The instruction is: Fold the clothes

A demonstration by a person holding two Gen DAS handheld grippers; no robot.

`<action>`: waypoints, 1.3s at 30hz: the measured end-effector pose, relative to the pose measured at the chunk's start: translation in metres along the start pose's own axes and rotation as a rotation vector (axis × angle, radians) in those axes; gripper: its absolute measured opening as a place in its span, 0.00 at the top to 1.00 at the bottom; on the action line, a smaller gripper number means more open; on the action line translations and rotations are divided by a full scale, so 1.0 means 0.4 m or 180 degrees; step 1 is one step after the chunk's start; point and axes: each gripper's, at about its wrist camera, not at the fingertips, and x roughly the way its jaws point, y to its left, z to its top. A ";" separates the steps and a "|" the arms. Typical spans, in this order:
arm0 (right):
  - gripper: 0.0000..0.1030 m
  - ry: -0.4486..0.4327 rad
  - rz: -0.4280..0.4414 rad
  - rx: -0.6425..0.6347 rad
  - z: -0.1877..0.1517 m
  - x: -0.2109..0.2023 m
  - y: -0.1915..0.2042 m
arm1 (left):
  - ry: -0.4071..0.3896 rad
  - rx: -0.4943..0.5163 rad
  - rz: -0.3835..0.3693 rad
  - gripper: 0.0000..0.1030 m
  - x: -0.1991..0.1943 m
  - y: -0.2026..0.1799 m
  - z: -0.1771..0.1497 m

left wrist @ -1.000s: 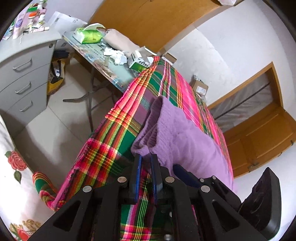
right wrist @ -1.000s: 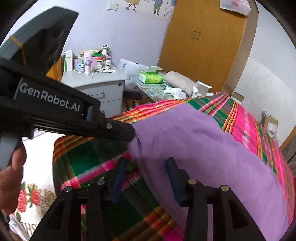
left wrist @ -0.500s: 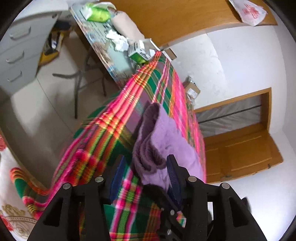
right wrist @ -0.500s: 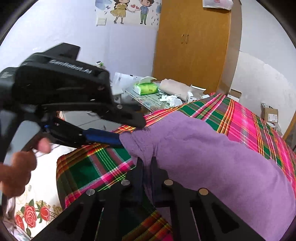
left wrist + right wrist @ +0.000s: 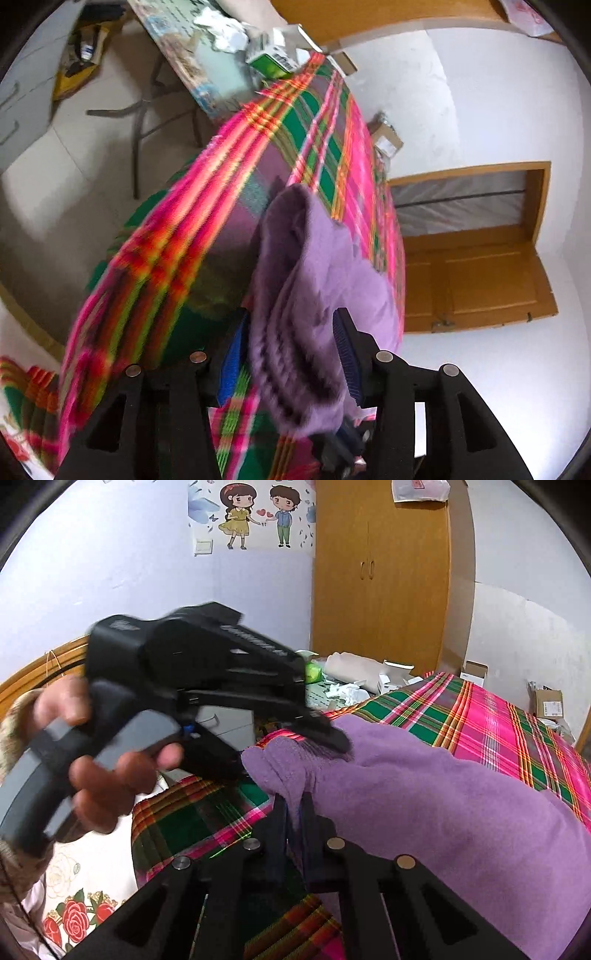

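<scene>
A: What changed since a second ago?
B: right gripper (image 5: 293,812) went from spread to pinched on the purple garment (image 5: 424,794); left gripper (image 5: 291,354) now gapes around its cuff.
A: Unclear bits?
B: plaid cloth (image 5: 166,266) blurry.

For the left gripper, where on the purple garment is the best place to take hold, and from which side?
Grip the ribbed hem of the purple garment, coming in from the near edge of the plaid blanket. That edge is bunched and raised and already sits between the open fingers of the left gripper, beside the right gripper pinching the same edge.
</scene>
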 end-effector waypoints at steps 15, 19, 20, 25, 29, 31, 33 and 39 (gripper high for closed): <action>0.94 0.0071 0.0010 0.0021 0.003 0.014 0.009 | 0.0141 0.0064 -0.0142 0.83 0.087 0.002 0.116; 0.94 0.0117 -0.0031 0.0000 0.007 0.033 0.019 | 0.0051 0.0152 -0.0142 0.84 0.077 -0.004 0.123; 0.94 0.0108 -0.0040 -0.0002 0.009 0.033 0.022 | 0.0036 0.0175 -0.0142 0.84 0.073 -0.004 0.125; 0.95 0.0091 -0.0040 -0.0021 0.026 0.048 0.042 | -0.0097 0.0275 -0.0140 0.85 0.043 0.003 0.134; 0.95 0.0212 -0.0032 -0.0044 0.022 0.082 0.060 | -0.0127 0.0179 -0.0131 0.85 0.033 0.040 0.142; 0.95 0.0262 -0.0030 -0.0007 0.016 0.093 0.058 | -0.0135 0.0139 -0.0155 0.87 0.032 0.058 0.142; 0.95 0.0279 -0.0011 0.0022 0.017 0.095 0.053 | -0.0140 0.0166 -0.0135 0.86 0.033 0.054 0.141; 0.95 0.0213 0.0035 0.0122 0.020 0.073 0.035 | -0.0169 0.0186 -0.0083 0.87 0.030 0.033 0.128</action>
